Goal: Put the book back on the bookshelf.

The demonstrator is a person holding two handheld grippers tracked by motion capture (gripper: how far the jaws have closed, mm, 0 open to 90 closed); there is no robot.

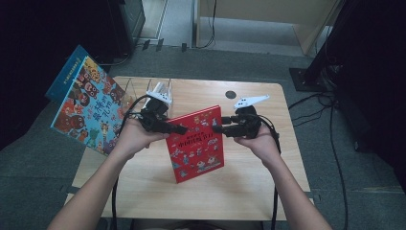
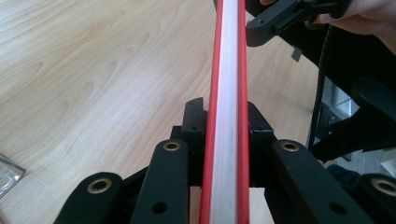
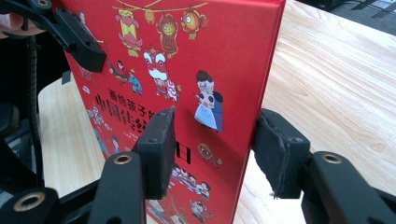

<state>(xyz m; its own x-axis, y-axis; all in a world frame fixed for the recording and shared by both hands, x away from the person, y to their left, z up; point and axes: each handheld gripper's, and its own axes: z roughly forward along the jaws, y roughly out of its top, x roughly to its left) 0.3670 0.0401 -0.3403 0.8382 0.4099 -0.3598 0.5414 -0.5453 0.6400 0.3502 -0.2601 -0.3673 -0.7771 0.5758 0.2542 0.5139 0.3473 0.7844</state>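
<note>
A blue picture book (image 1: 88, 108) hangs off the table's (image 1: 143, 191) left edge, its far corner lost in shadow. The left gripper (image 1: 173, 128) pinches the red book (image 1: 197, 143), held on edge above the tabletop. The right gripper (image 1: 218, 128) straddles the opposite edge, its 2 jaws spread; whether either pad touches is hard to tell.

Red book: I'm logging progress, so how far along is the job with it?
Done: the red book stands upright on edge at the table. In hand: the left tongs clamp its page edge, while the right tongs straddle the spine side, set wider than the book. Left: it is not yet put away, perhaps into the clear holder behind.
</note>
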